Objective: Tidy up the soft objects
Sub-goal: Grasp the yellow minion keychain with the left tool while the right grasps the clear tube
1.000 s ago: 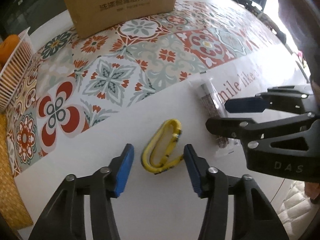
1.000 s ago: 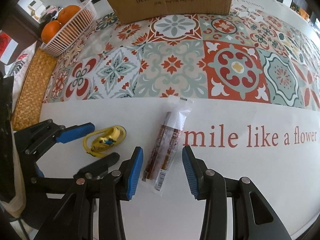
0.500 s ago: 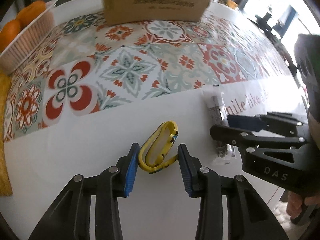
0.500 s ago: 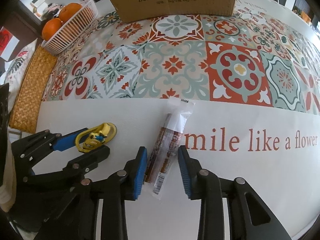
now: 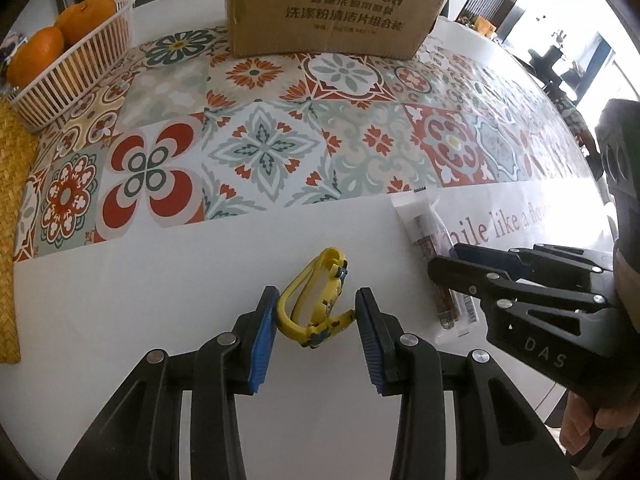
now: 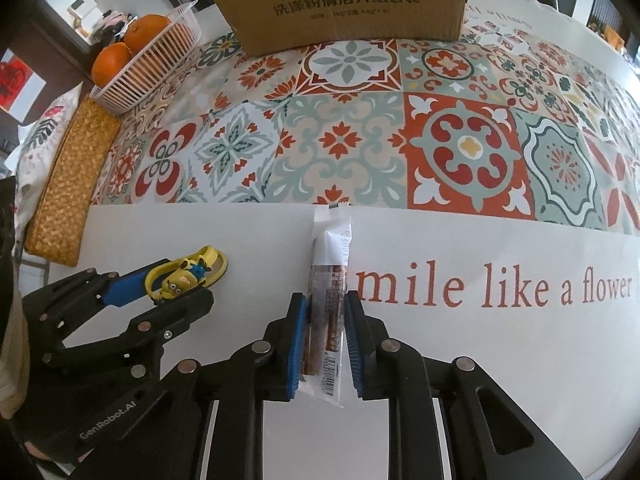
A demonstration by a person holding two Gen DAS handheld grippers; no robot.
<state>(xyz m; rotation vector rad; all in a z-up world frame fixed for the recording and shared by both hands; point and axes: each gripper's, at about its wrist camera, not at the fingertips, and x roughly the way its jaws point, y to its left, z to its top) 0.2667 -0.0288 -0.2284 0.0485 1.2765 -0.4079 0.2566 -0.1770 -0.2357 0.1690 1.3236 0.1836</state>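
Observation:
A small yellow cartoon-figure slipper [image 5: 316,304] lies on its side on the white table strip, between the blue pads of my left gripper [image 5: 316,312]. The left pad touches it, the right pad stands a little off. It also shows in the right wrist view [image 6: 188,274]. A long clear snack packet [image 6: 326,300] with brown contents lies lengthwise between the pads of my right gripper [image 6: 325,336], which have closed onto its sides. The packet also shows in the left wrist view [image 5: 434,256], with the right gripper [image 5: 460,260] over it.
A brown cardboard box [image 5: 332,8] stands at the back on the patterned tablecloth [image 5: 260,148]. A white basket [image 5: 76,80] of oranges [image 5: 36,56] sits at back left by a woven mat [image 5: 12,208]. The table edge is close on the right.
Both grippers have narrowed: the left around the yellow slipper, the right onto the snack packet. Both cameras have swung so the box sits more central.

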